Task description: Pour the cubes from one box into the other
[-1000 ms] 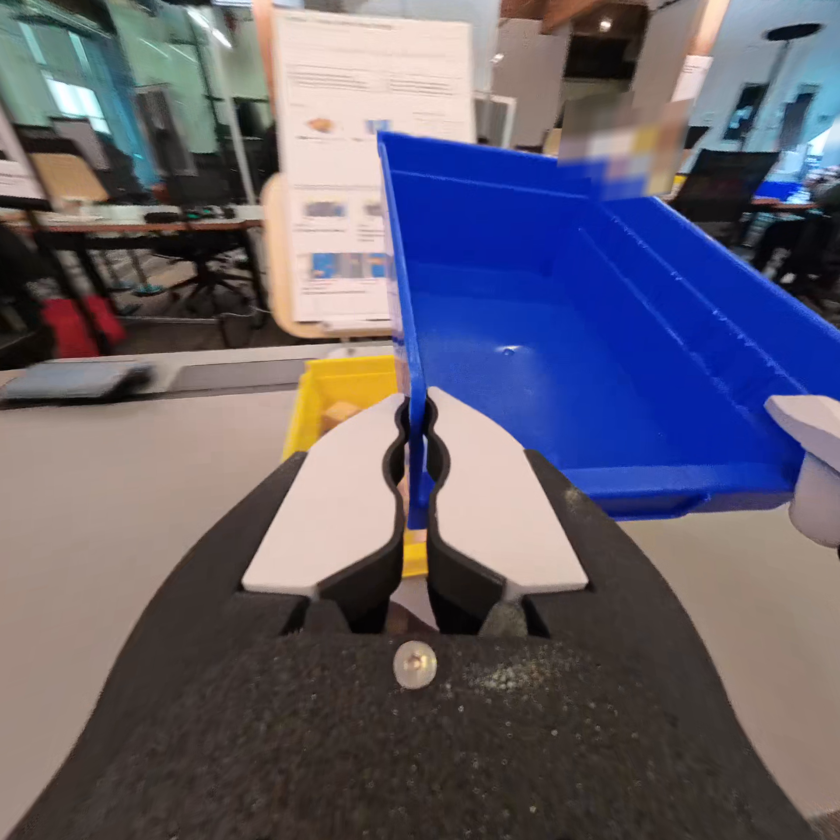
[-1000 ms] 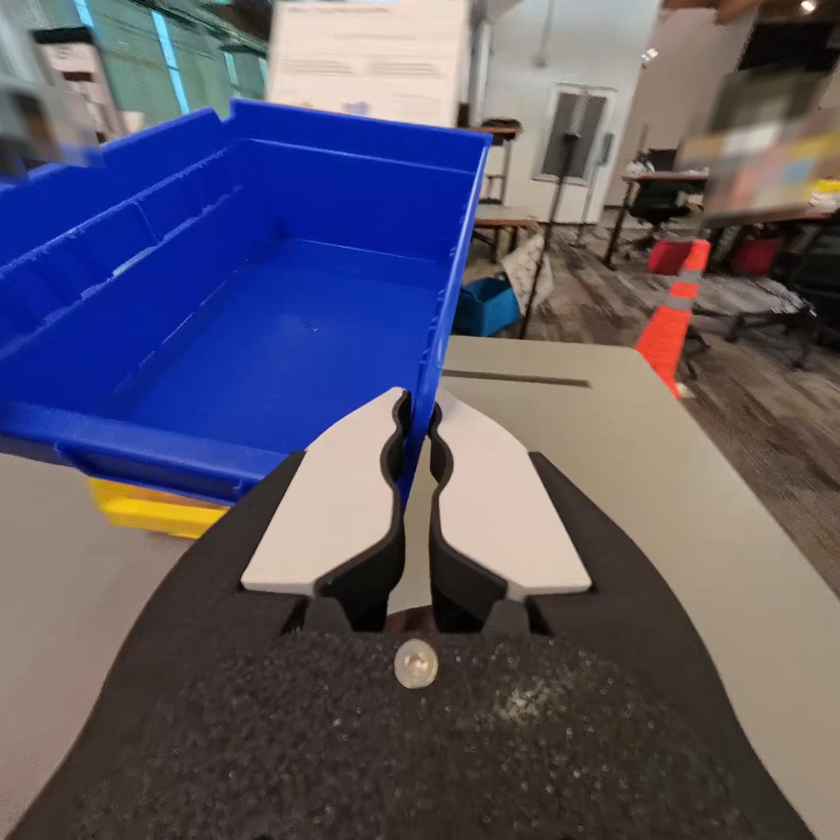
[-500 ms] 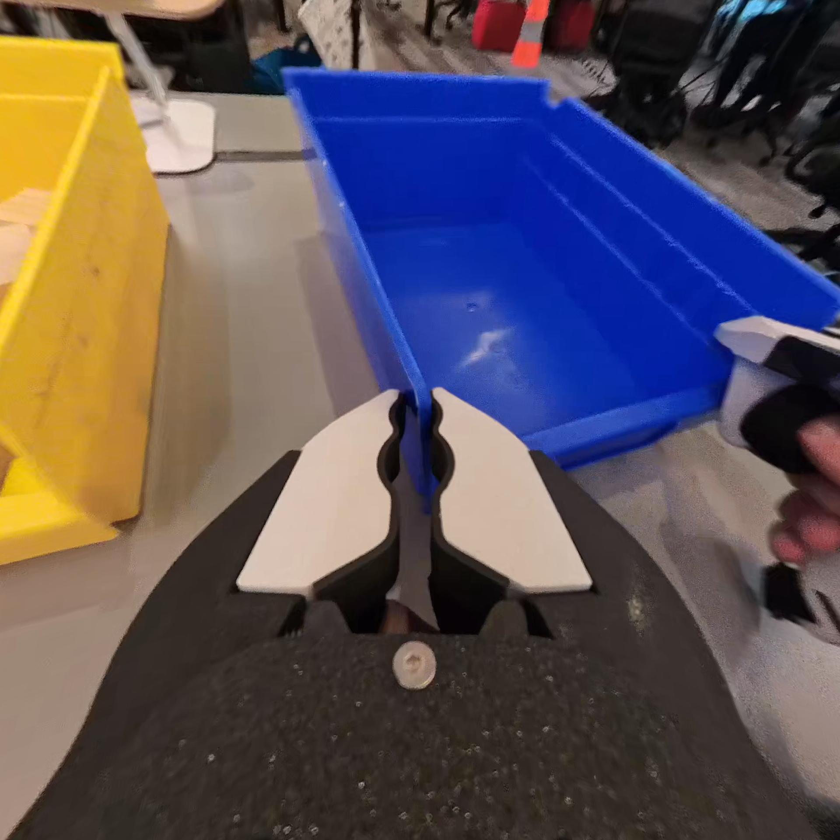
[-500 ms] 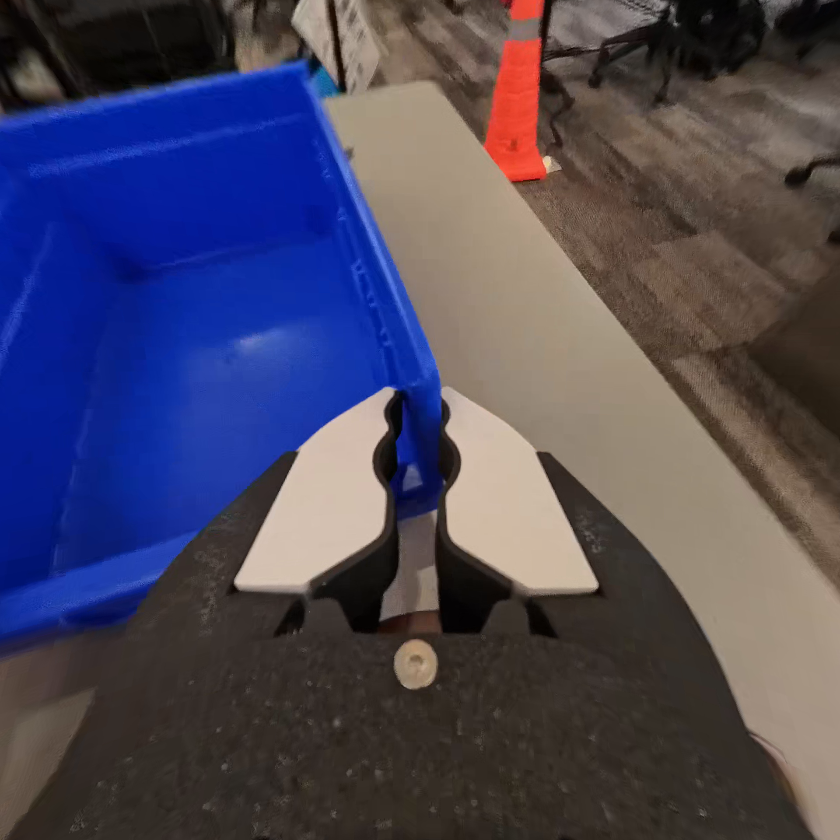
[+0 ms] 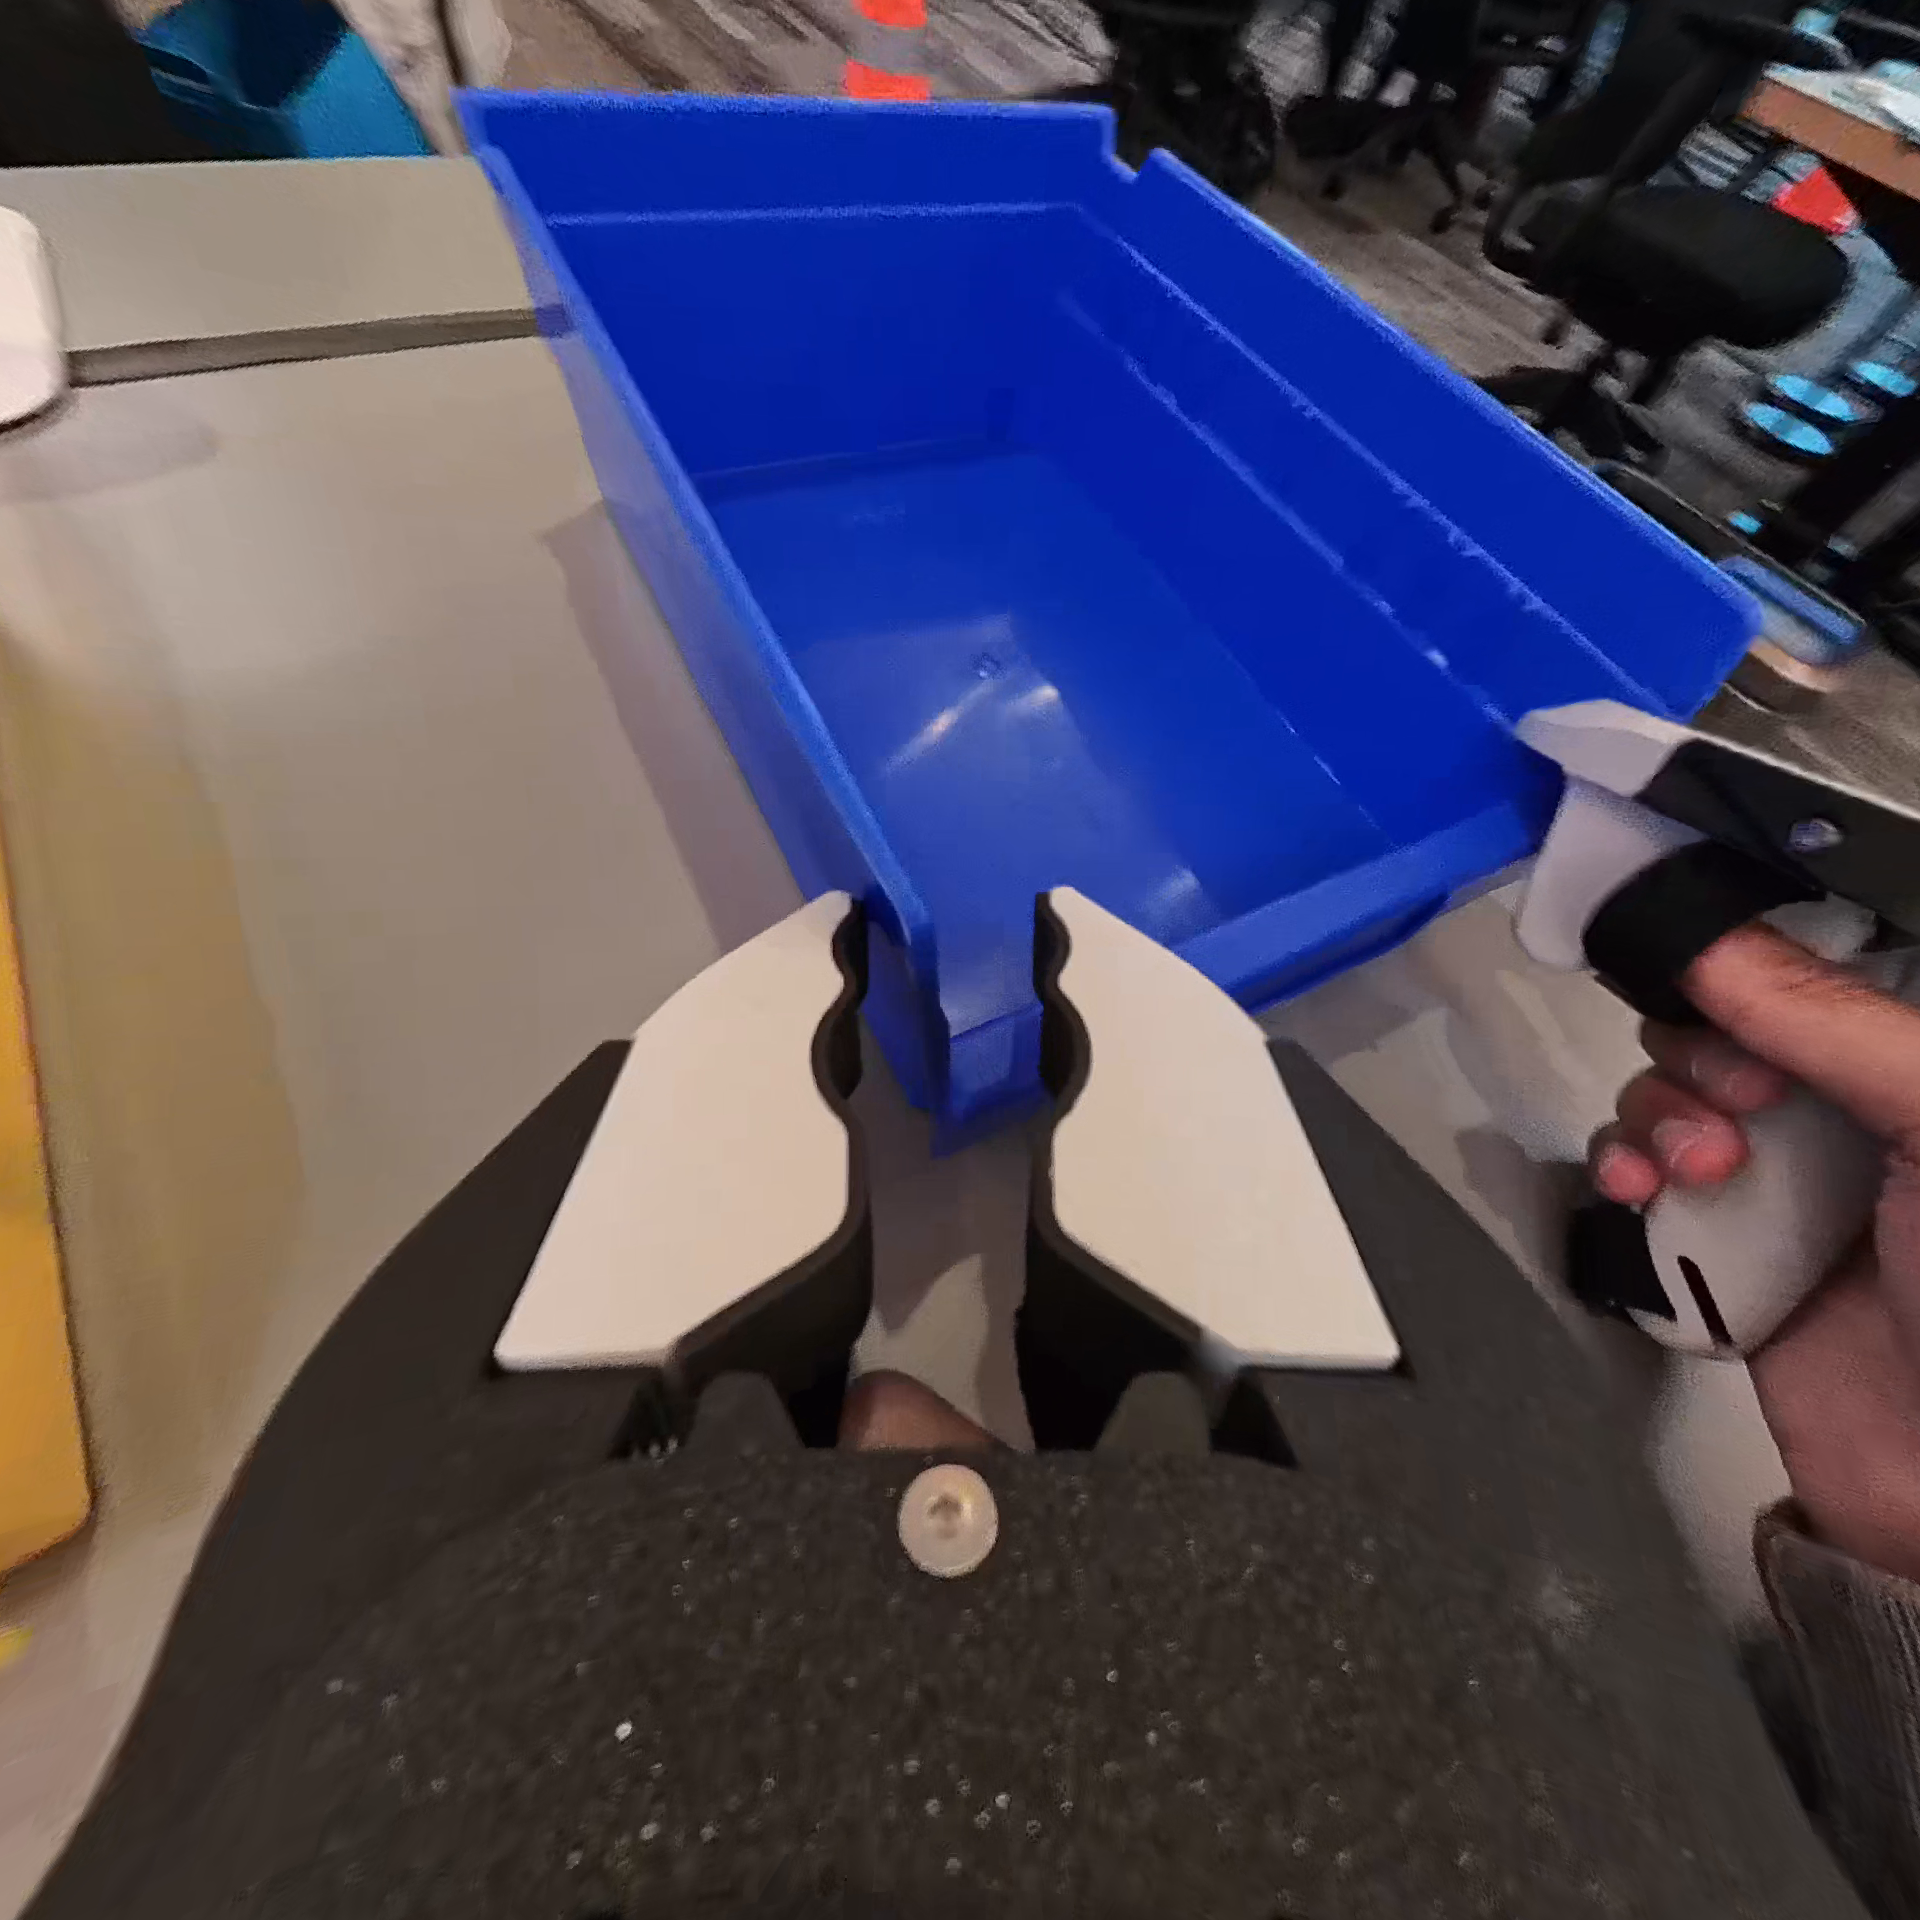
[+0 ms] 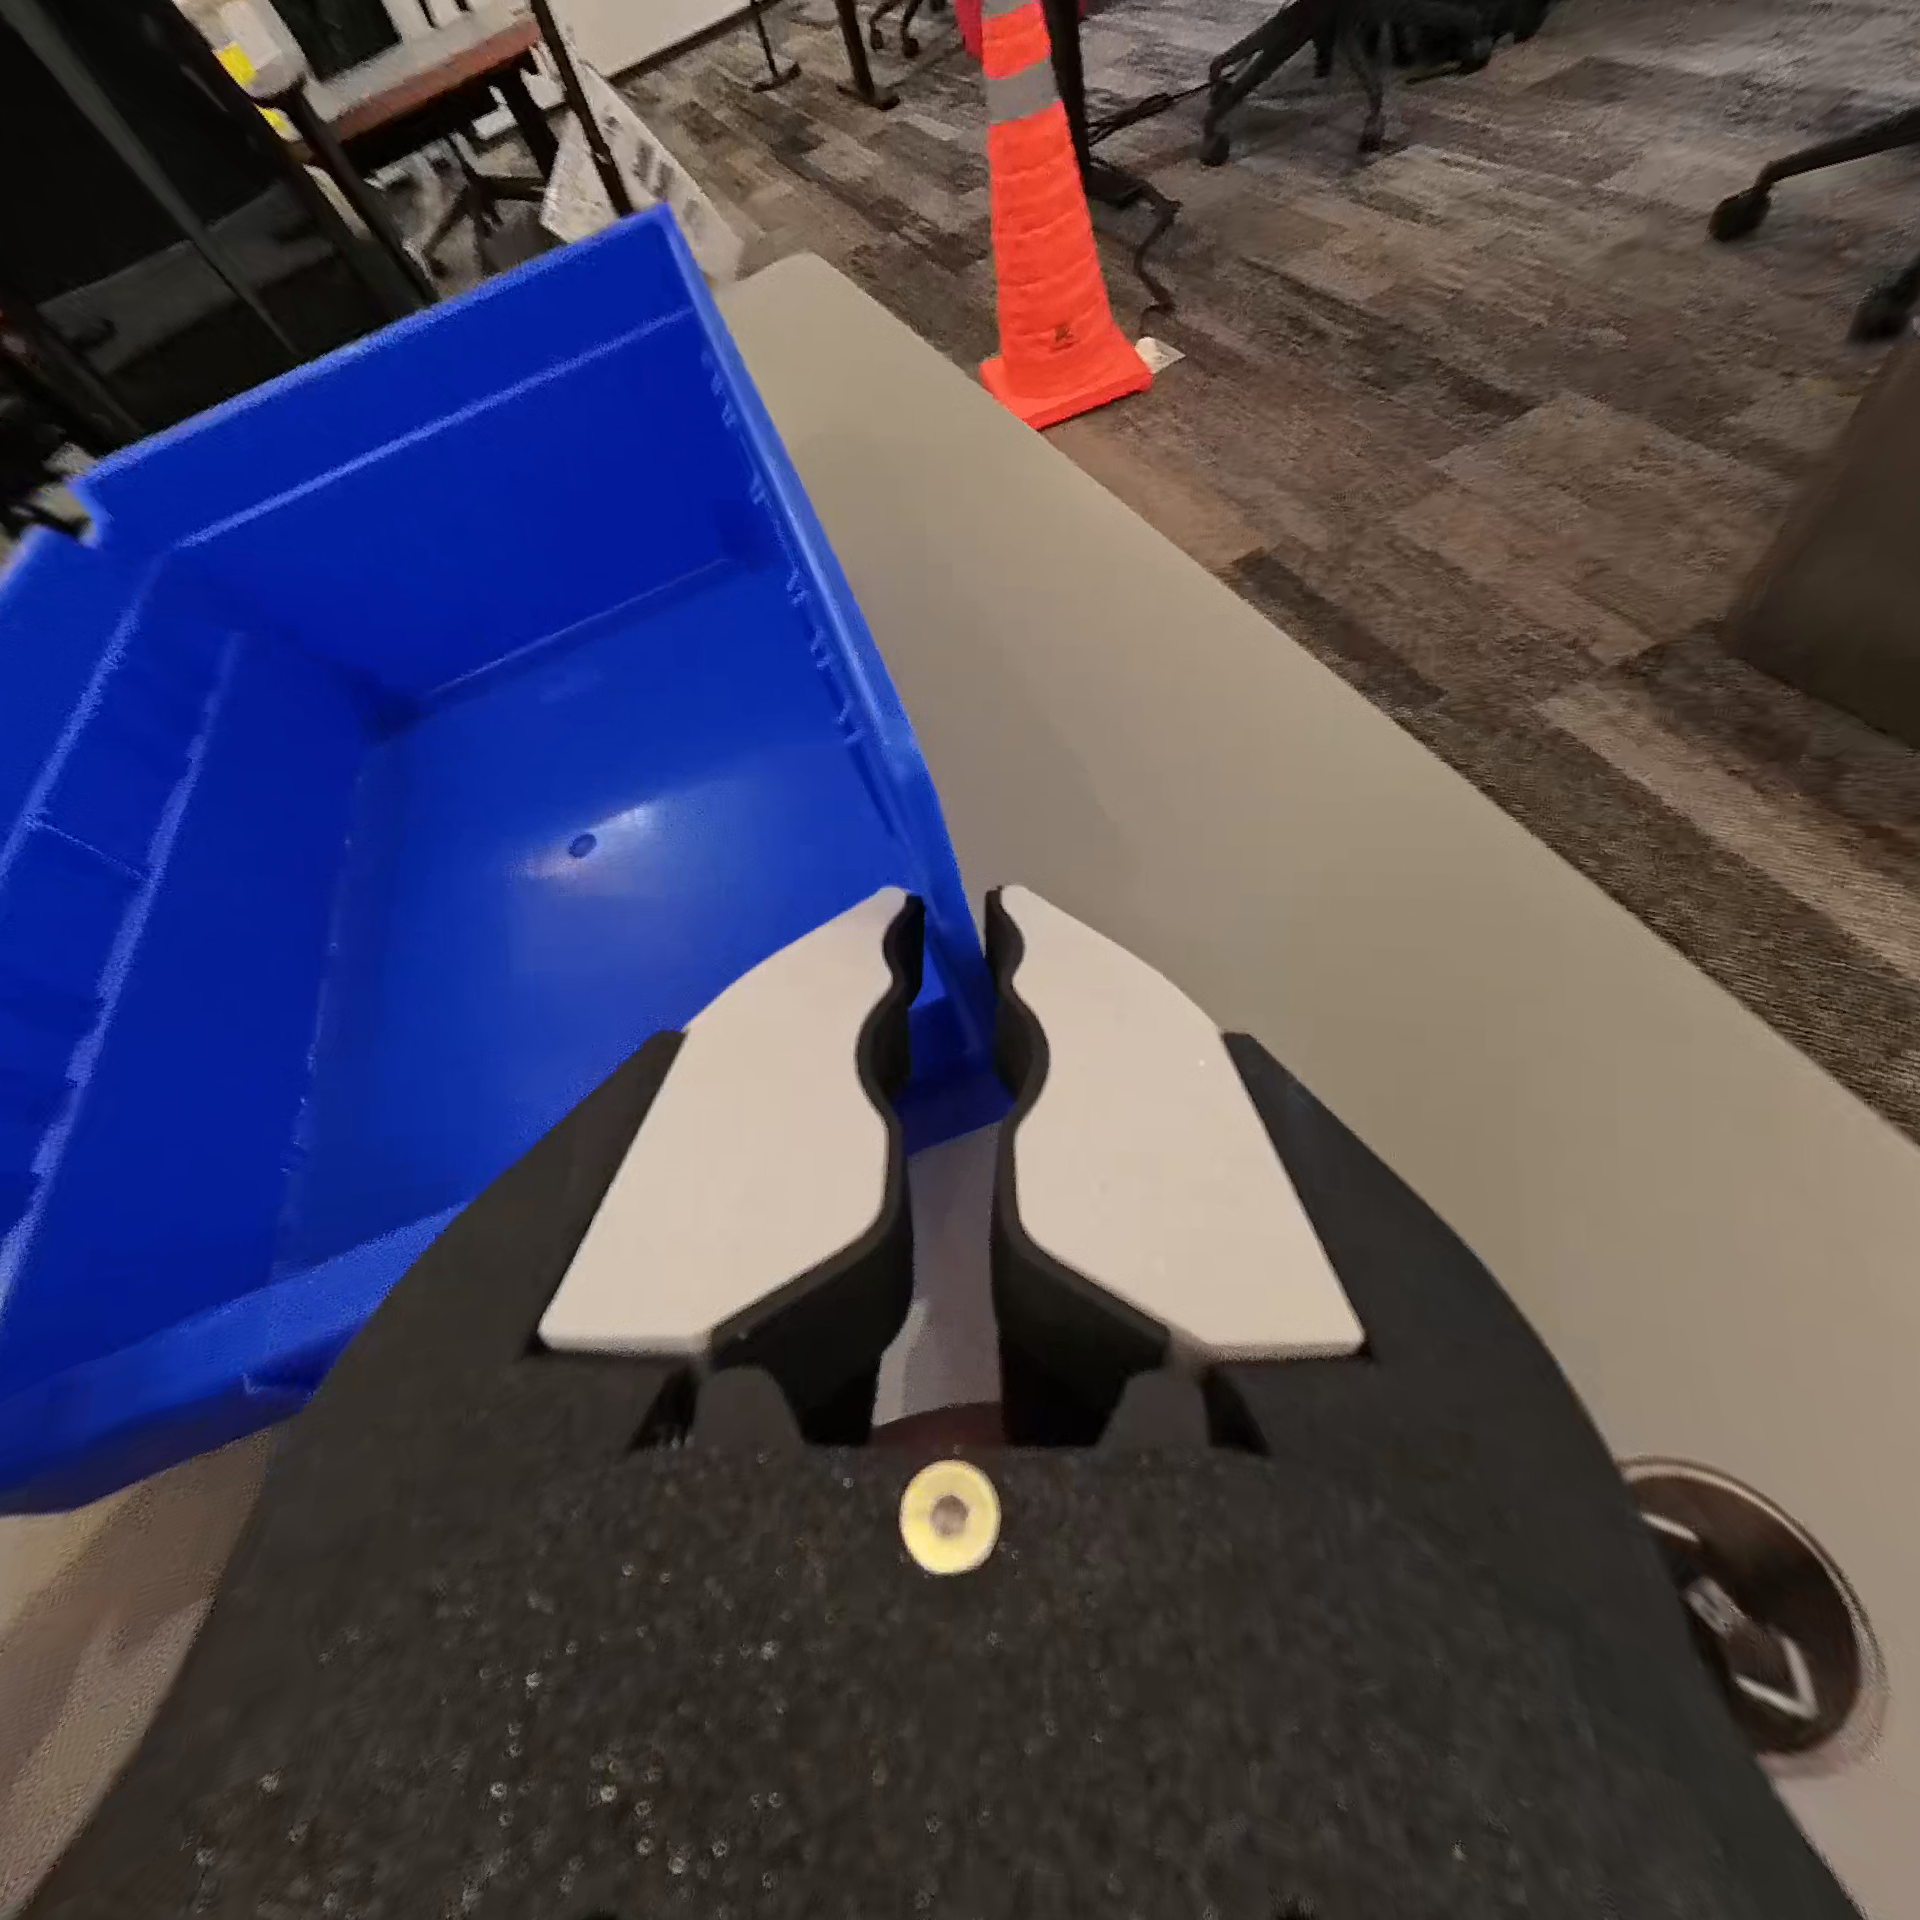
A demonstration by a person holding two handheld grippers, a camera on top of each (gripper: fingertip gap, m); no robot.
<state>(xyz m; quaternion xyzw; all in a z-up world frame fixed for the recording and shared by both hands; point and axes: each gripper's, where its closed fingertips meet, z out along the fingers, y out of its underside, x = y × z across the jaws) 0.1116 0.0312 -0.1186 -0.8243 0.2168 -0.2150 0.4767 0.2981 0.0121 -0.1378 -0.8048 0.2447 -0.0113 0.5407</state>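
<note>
The blue box (image 5: 1039, 644) stands upright and empty on the grey table (image 5: 312, 727). My left gripper (image 5: 945, 914) is open, with its jaws straddling the box's near left corner and a gap beside the wall. My right gripper (image 6: 951, 904) is shut on the wall at the near right corner of the blue box (image 6: 468, 831). It also shows in the left wrist view (image 5: 1569, 790), held by a hand. A strip of the yellow box (image 5: 31, 1247) shows at the left edge. No cubes are visible.
The table's right edge (image 6: 1558, 987) runs close beside the blue box, with carpet below. An orange cone (image 6: 1049, 239) stands on the floor beyond. A round metal disc (image 6: 1756, 1600) sits in the table near my right gripper. A white stand base (image 5: 21, 312) is at far left.
The blue box came down from its tilt over the yellow box and now rests on the table to its right. My left gripper has opened and let go of the wall.
</note>
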